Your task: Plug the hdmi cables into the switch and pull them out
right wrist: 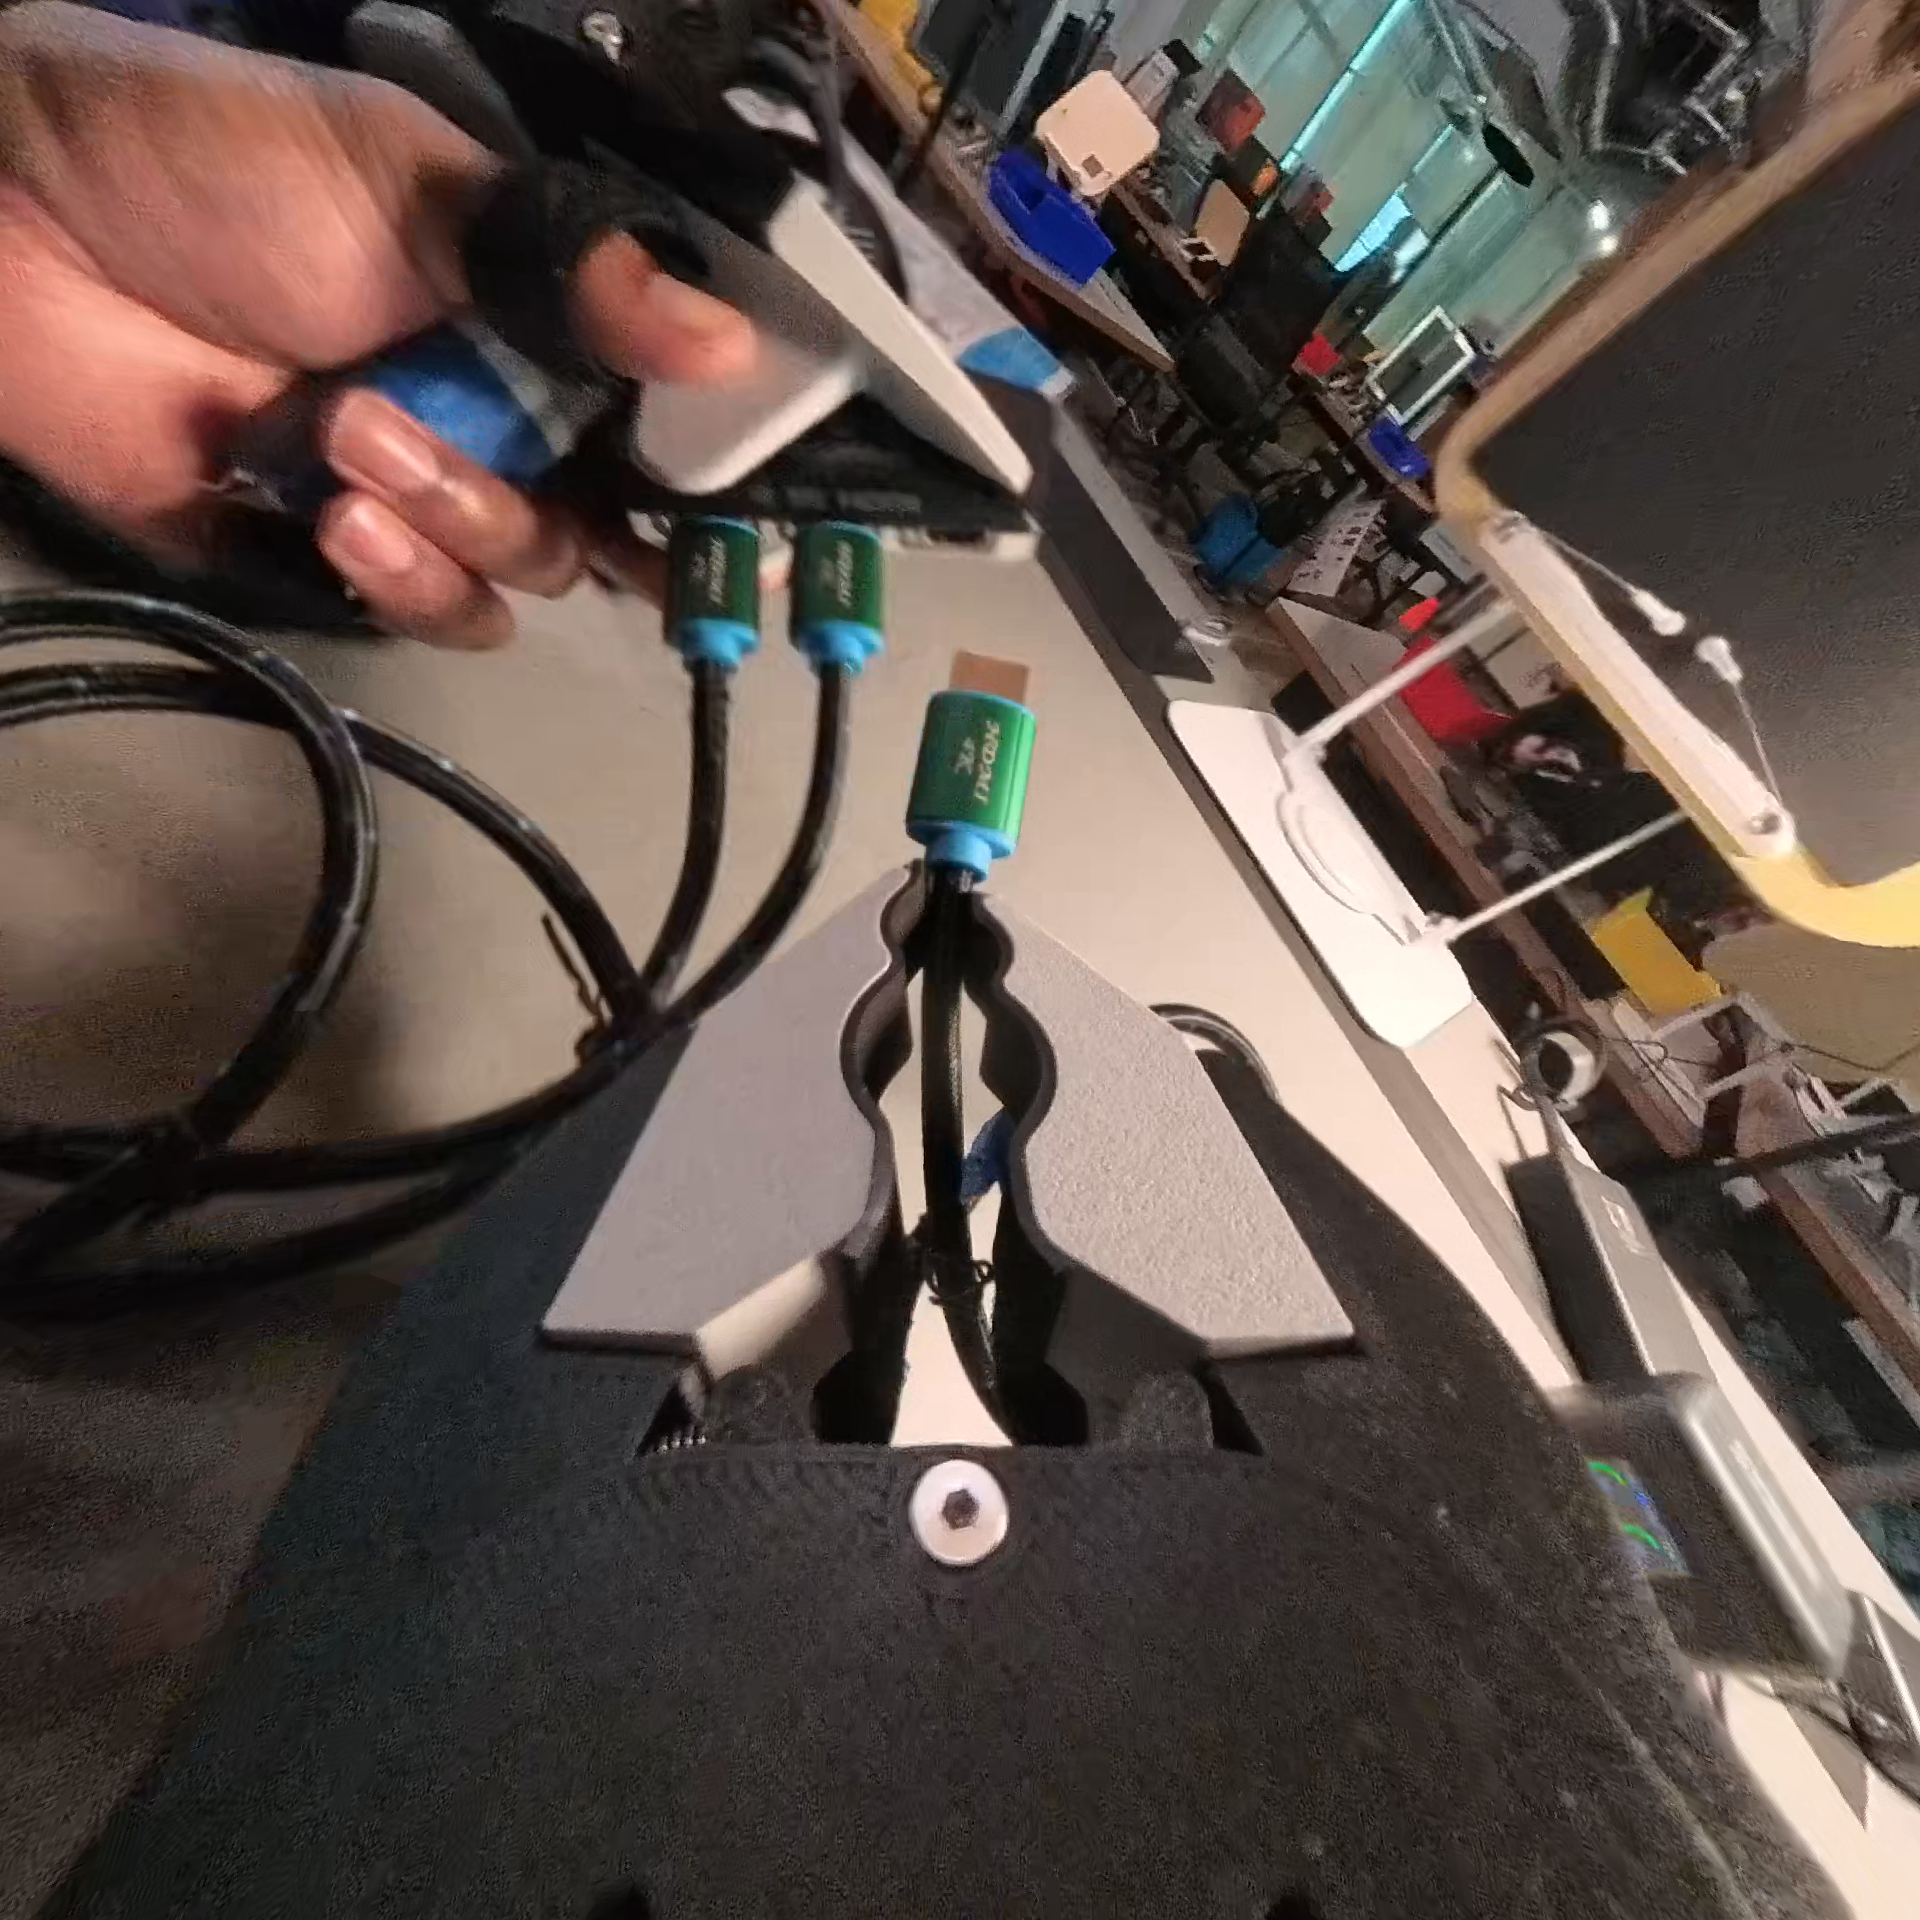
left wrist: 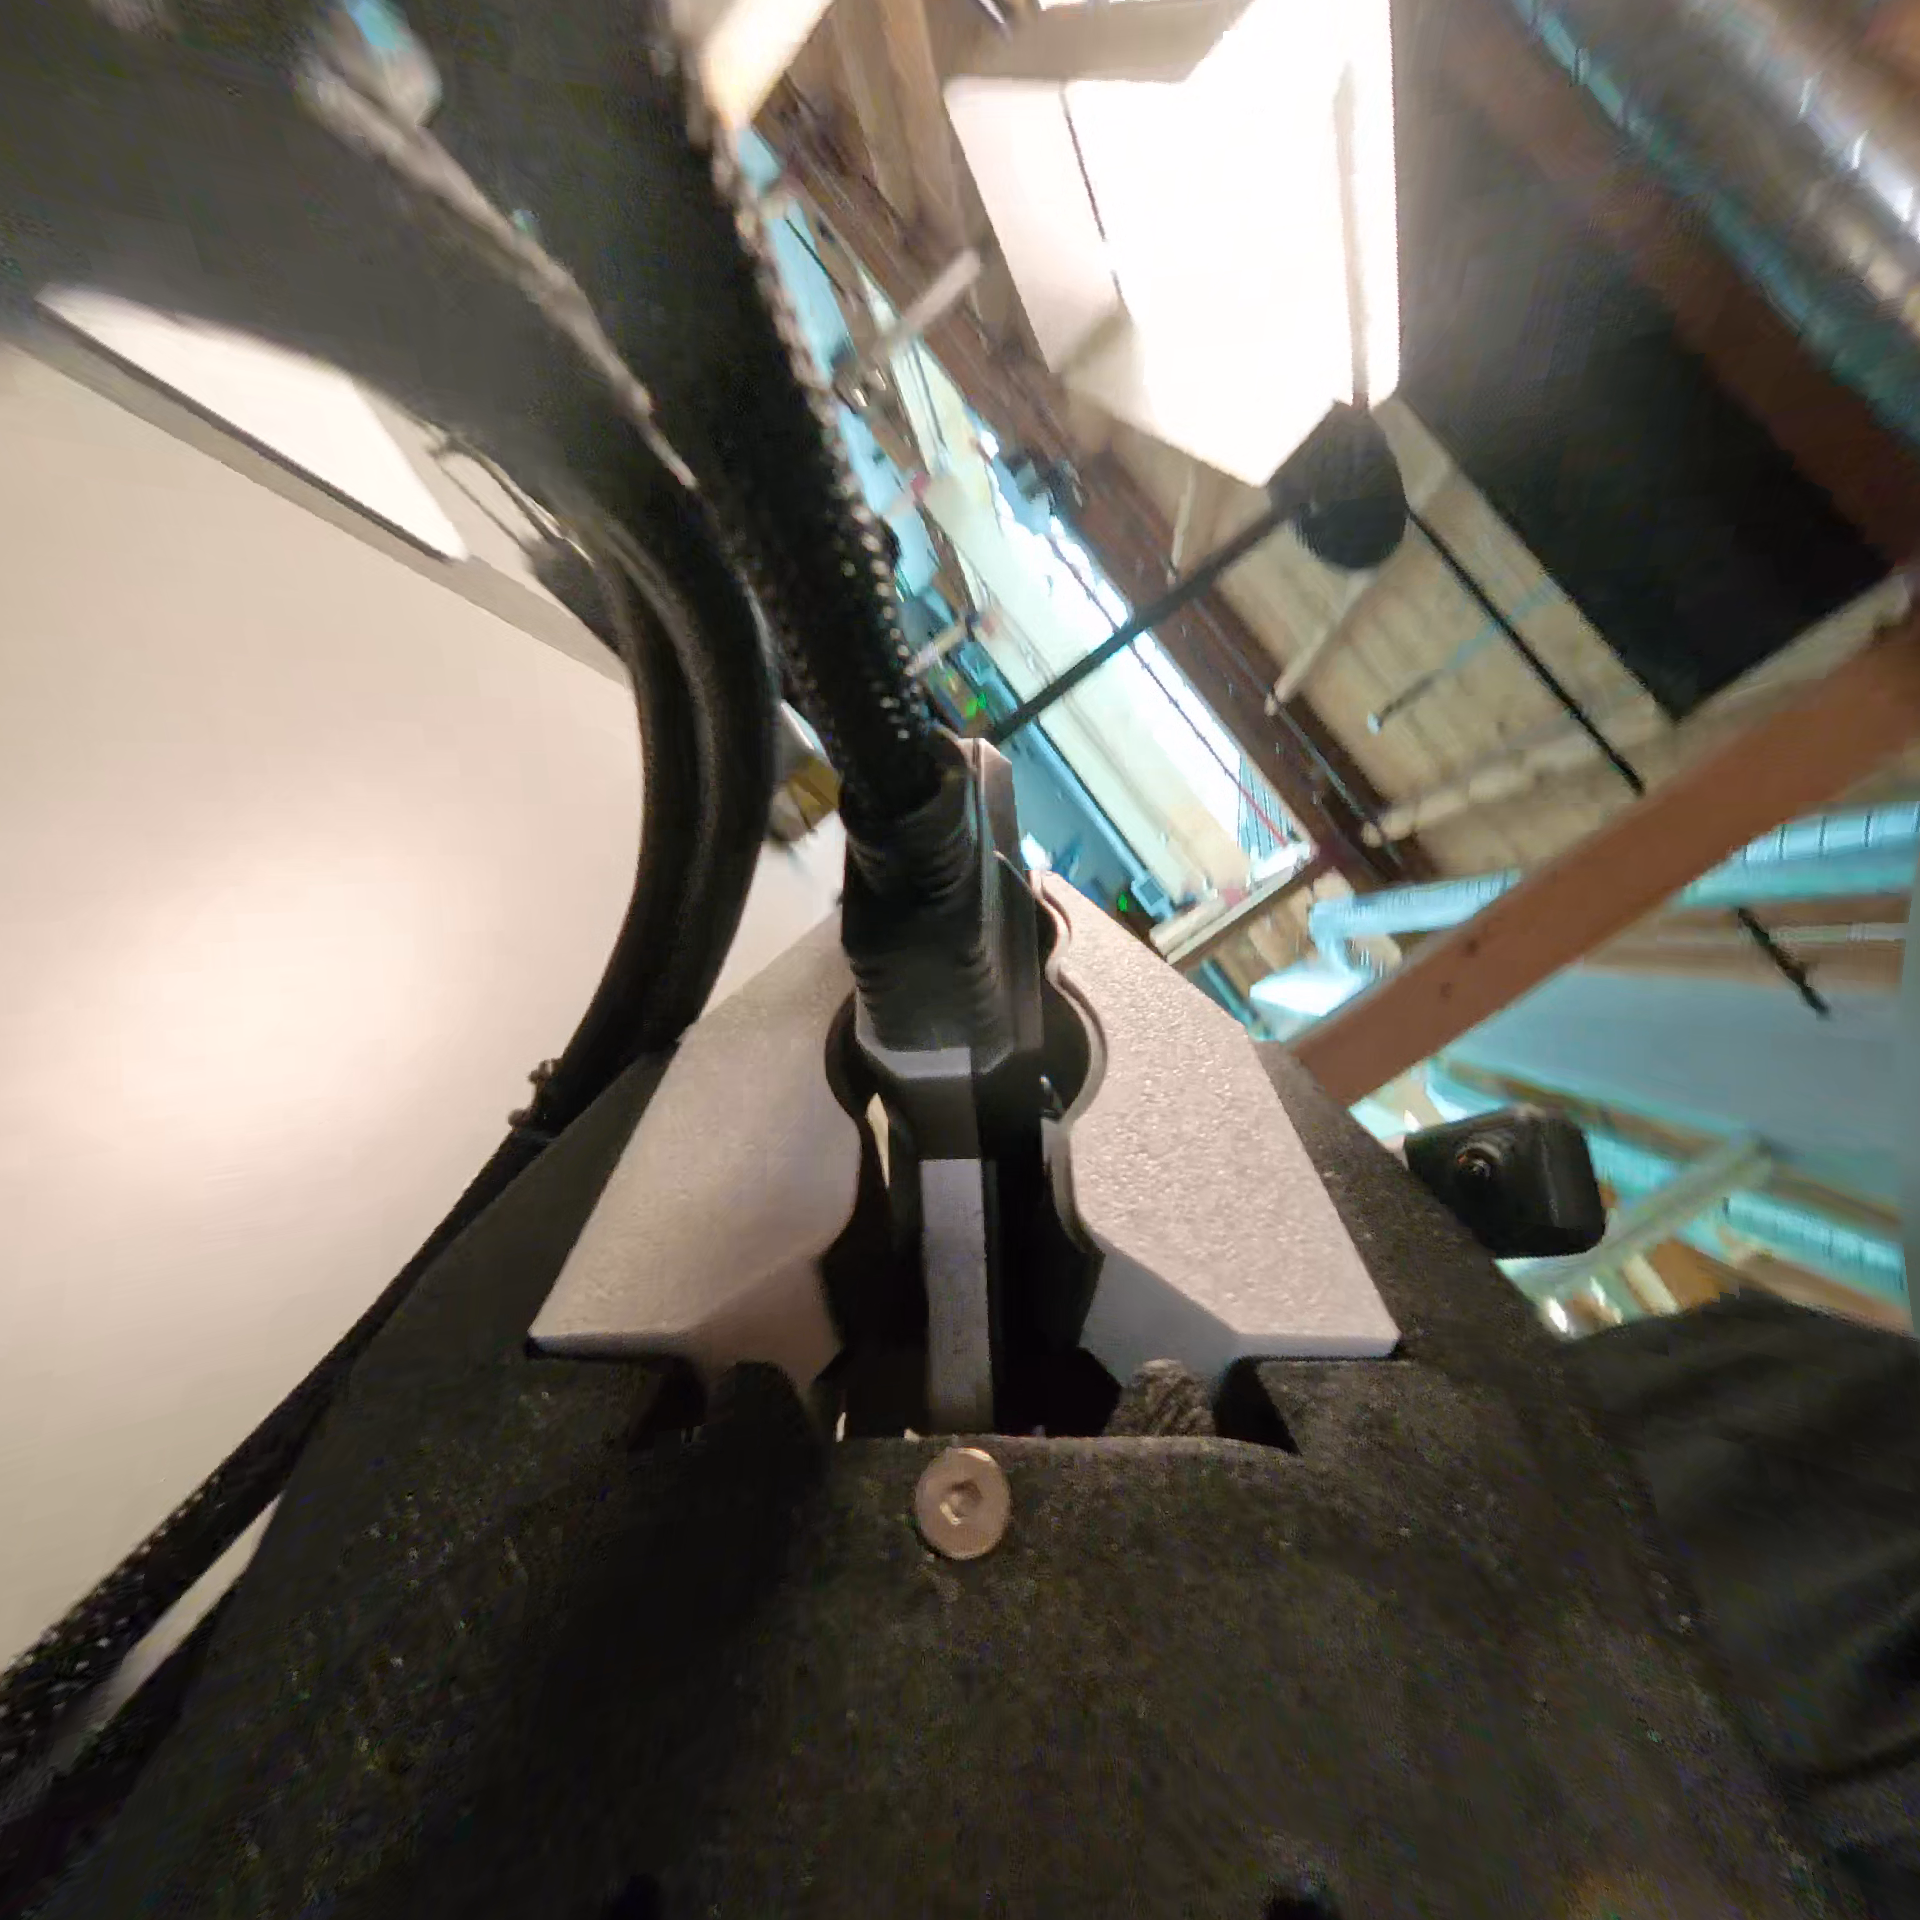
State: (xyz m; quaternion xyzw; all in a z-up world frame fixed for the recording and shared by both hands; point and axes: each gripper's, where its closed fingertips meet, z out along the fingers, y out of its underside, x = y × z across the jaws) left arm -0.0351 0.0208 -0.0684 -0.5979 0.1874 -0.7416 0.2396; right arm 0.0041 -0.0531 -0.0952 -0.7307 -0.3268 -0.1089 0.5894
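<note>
Two green plugs seated in switch | third plug just below switch, free, cable clenched in right tool for aiming | left tool clamps switch, steadying.

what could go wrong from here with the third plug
1. The right claw grips the cord behind the loose green plug, not its body, so the plug may wobble or tilt on approach to the switch.
2. The switch is held in the air, and two plugged cables hang from it; pushing may shift it.
3. The view is blurred, so the free port is hard to see.
</note>
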